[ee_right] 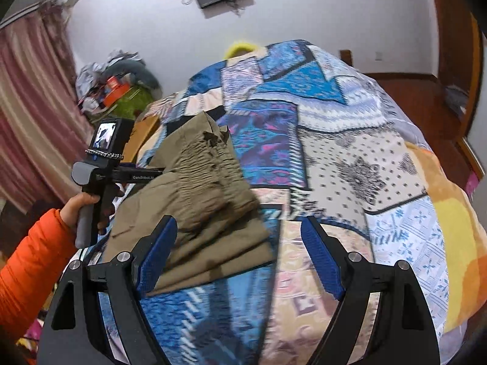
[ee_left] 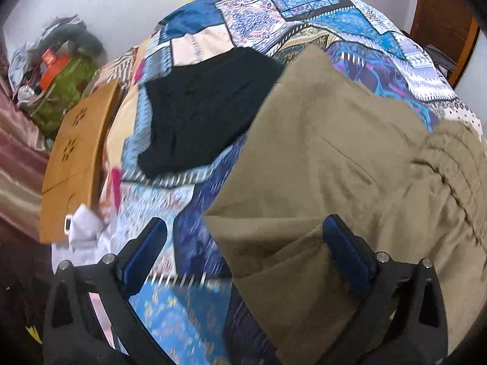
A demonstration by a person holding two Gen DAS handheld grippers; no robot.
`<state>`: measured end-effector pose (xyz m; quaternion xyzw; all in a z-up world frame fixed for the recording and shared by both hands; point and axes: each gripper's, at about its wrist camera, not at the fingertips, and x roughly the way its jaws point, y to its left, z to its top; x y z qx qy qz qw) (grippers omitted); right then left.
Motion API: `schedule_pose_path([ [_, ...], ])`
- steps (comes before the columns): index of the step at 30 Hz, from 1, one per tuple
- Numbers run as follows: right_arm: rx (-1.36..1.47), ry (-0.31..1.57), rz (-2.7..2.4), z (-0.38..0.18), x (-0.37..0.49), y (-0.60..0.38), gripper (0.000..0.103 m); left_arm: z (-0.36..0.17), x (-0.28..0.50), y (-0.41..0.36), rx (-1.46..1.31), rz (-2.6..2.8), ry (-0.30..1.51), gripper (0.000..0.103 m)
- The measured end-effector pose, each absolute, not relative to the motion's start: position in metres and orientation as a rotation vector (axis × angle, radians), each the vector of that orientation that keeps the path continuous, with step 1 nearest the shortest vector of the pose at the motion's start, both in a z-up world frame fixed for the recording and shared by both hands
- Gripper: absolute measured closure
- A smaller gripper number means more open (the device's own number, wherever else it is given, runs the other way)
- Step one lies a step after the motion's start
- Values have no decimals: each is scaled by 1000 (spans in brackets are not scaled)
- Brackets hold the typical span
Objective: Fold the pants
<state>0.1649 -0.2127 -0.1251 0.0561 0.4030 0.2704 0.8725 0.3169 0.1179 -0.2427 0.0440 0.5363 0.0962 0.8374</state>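
Observation:
Khaki pants lie folded in layers on the patchwork bedspread, waistband to the right. My left gripper is open, its jaws wide apart over the pants' near left corner; the right finger rests on the cloth. In the right wrist view the same pants lie left of centre, elastic waistband on top. My right gripper is open and empty over the pants' near right corner. The left gripper tool shows at the pants' left edge, held by a hand in an orange sleeve.
A folded black garment lies on the bed beyond the khaki pants. A wooden board leans at the bed's left side. A clutter pile sits by the curtain. Bare bedspread spreads to the right.

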Motion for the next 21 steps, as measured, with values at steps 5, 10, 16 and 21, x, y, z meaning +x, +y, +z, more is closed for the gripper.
schedule_pose_path([
  [5,74,853,604,-131,153,-196,22,-241,281,133,-79,108,1218,0],
  [10,-10,924,665,-150,155,-185,22,-238,254,126,-158,43,1224,0],
  [16,-100,941,592,-172,175,-200,16,-230,234,101,-165,-25,1207,0],
  [21,-63,977,481,-176,211,-230,16,-222,222,71,-144,-114,1192,0],
])
